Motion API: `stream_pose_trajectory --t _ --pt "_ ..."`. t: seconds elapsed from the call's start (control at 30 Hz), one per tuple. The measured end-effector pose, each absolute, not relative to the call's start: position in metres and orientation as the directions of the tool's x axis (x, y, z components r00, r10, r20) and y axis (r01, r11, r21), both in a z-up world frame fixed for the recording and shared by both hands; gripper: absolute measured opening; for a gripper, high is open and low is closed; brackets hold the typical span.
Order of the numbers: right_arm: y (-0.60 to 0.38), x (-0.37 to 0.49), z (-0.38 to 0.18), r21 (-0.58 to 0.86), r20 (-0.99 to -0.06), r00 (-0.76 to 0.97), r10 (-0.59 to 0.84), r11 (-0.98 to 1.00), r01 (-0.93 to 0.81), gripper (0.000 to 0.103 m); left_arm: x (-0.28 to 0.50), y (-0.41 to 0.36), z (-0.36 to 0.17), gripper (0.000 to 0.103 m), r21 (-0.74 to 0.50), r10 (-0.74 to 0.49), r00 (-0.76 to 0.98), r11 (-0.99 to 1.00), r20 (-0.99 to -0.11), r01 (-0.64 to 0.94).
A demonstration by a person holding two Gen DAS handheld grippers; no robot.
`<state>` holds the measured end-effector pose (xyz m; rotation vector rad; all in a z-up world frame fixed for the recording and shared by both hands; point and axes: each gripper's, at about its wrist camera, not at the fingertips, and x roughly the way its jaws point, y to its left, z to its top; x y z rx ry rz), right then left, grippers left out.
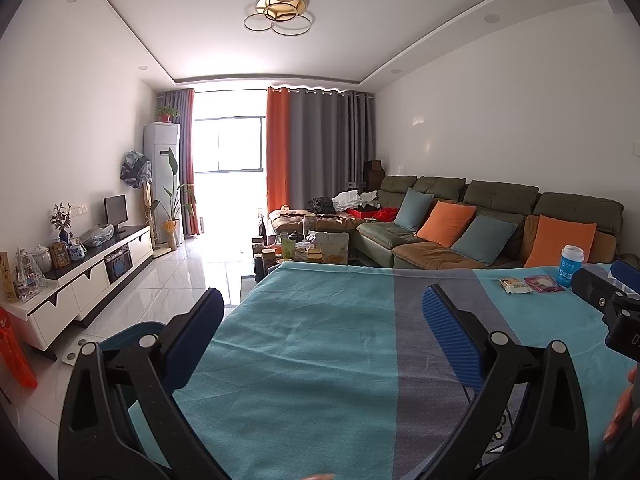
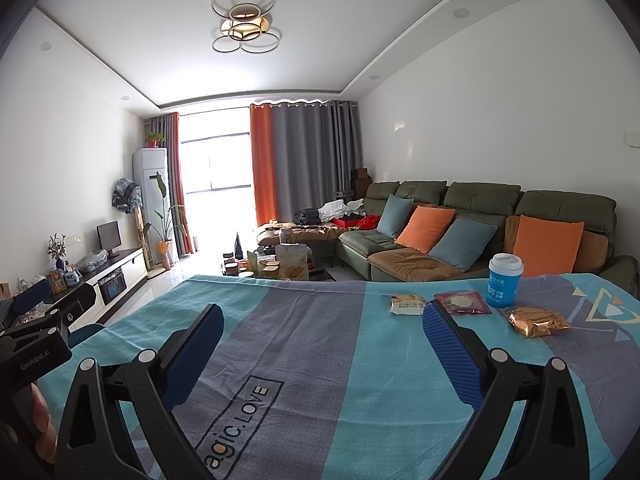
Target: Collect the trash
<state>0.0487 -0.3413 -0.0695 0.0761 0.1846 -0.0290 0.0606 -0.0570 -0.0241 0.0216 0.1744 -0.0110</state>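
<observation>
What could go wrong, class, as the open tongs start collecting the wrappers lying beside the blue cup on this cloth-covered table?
1. The red wrapper lies right beside the upright blue cup; a careless reach with the right tongs could tip it.
2. The flat white wrapper may make the tongs pinch and drag the tablecloth.
3. The crinkled gold wrapper could slip free.

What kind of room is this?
Most likely a home living room: a green sofa with cushions, a TV cabinet along the wall, and curtains by a big window.

White walls, green sofa, orange-grey curtains, bright window.
</observation>
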Motion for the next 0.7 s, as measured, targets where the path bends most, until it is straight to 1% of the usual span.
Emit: stream_pose_trajectory --t 0.7 --pt "-0.3402 0.0516 -0.0662 0.070 -0.189 0.982 -0.019 0.997 0.032 0.096 0.0613 -0.0570 -0.0249 0.097 0.019 -0.009 0.984 1.000 -0.177 0.012"
